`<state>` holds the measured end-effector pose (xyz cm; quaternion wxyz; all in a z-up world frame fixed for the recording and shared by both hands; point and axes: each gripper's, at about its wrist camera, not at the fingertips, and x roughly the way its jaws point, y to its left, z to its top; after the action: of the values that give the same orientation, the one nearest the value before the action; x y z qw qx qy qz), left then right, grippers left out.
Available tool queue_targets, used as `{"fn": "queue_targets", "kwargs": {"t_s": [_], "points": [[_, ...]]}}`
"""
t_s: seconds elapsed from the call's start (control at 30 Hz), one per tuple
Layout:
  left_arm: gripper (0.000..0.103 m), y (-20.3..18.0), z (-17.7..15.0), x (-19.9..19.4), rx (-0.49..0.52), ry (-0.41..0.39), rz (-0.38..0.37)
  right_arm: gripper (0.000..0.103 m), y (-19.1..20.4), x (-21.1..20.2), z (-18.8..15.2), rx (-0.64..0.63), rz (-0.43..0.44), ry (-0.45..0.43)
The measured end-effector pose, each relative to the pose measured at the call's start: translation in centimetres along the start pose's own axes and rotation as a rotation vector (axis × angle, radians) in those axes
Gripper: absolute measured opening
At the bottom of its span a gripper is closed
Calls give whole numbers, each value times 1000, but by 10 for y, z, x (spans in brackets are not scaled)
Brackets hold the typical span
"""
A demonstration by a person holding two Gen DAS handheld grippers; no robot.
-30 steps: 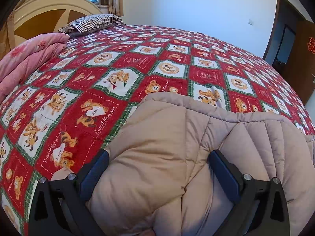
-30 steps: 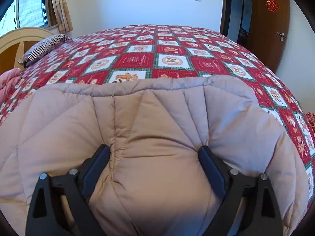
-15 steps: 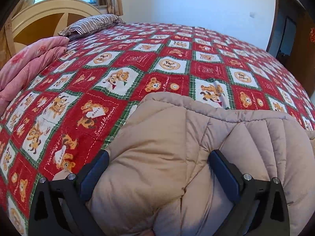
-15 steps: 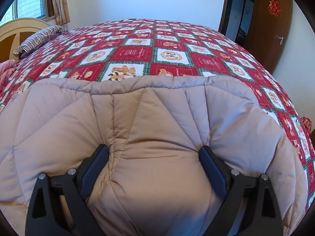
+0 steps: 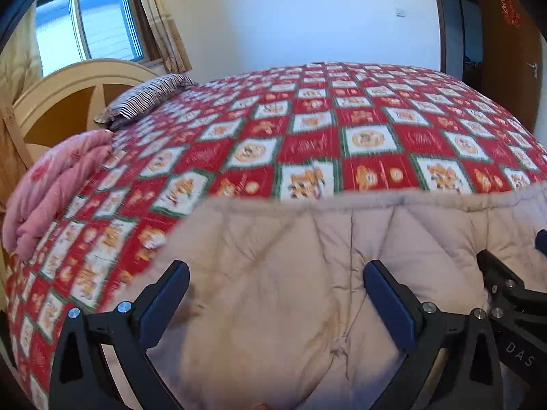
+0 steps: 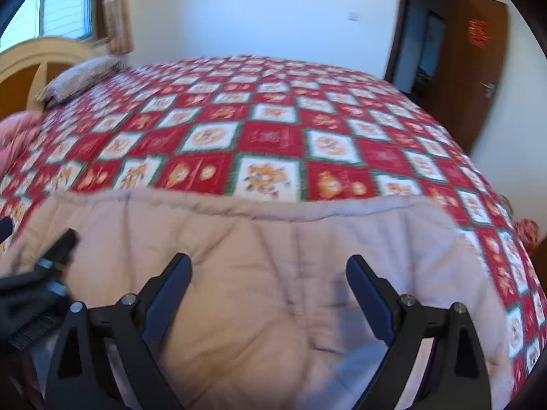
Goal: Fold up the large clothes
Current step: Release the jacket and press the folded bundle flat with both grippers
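Observation:
A beige quilted coat (image 5: 280,294) lies flat on the bed near its front edge, its far hem running straight across; the same coat (image 6: 273,239) fills the lower half of the right wrist view. My left gripper (image 5: 276,268) hovers over the coat's left part, jaws wide open with nothing pinched between them. My right gripper (image 6: 269,259) is open too, above the coat's right part. Each gripper shows at the edge of the other's view: the right gripper (image 5: 506,287) and the left gripper (image 6: 34,273). Both views are motion-blurred.
The bed wears a red, white and green patchwork bedspread (image 5: 342,130). A folded pink quilt (image 5: 58,188) and a striped pillow (image 5: 147,99) lie at the left by the wooden headboard (image 5: 68,102). A brown door (image 6: 475,61) stands at the far right.
Both grippers have drawn back and risen from the coat, which no longer bulges between their fingers. More wall and bed show, and each gripper now appears in the other's view.

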<state>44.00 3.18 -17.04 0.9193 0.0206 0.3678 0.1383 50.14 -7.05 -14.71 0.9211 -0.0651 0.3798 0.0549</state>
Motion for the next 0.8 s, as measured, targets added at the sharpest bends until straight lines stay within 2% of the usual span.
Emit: {"fn": "queue_targets", "kwargs": {"t_s": [0.03,0.1,0.13,0.27,0.8], "points": [[102,4,-2,2,-27,4,-21,94,0,10,-4,9,6,26],[102,14,-6,13,-101,22,-82,96,-5,17,-8,30,24,26],[102,14,-6,16,-112,29,-89,97,-4,21,-9,25,25,23],[102,2,-7,20,-78,44,-39,100,5,29,-12,-12,-12,33],[102,2,-9,31,-82,75,-35,103,5,41,-16,-5,-16,67]]}}
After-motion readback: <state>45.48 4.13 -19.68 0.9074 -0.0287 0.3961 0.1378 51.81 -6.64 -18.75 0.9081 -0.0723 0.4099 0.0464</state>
